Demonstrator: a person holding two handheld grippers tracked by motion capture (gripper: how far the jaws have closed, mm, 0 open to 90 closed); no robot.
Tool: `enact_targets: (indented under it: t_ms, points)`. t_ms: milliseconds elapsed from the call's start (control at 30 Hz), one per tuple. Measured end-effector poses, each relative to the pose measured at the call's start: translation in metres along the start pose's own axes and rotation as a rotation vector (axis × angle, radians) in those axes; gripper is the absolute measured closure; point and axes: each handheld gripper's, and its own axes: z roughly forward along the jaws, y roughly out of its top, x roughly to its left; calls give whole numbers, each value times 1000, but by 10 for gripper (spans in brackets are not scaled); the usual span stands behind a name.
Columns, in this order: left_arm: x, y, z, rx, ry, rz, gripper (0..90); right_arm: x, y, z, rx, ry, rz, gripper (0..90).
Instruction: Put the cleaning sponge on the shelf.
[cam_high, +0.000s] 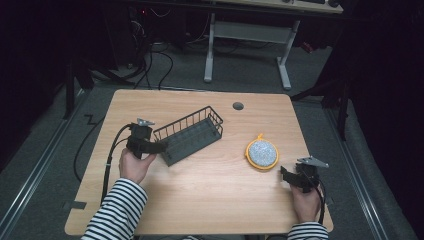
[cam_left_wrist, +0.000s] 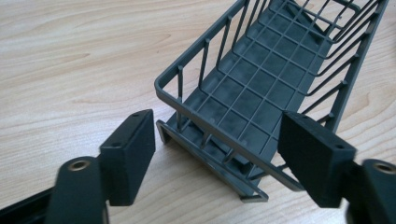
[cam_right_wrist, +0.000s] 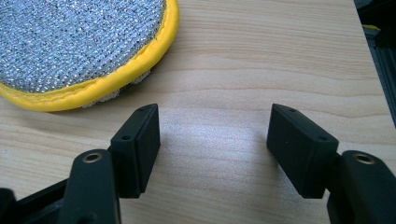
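Darkness swallows the room beyond the wooden table (cam_high: 200, 197), and the left gripper view cuts off the far end of the basket (cam_left_wrist: 261, 88). Dark grey, long and narrow, with wire sides and a grid floor, the basket lies aslant left of the table's centre, its near short end between the spread jaws of the left gripper (cam_left_wrist: 217, 156), pads clear of the wire. Right gripper (cam_right_wrist: 212, 149) hangs released over bare wood beside a yellow-rimmed scouring pad (cam_right_wrist: 74, 46).
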Motion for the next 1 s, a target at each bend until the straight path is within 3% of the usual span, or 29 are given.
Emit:
enact_targets:
  t_ms: [233, 1000]
  points:
    - [-4, -1, 1, -2, 7, 29, 423, 1, 0, 0, 0, -5, -2, 346]
    - [-9, -6, -6, -1, -4, 60, 503, 1, 0, 0, 2, -4, -2, 344]
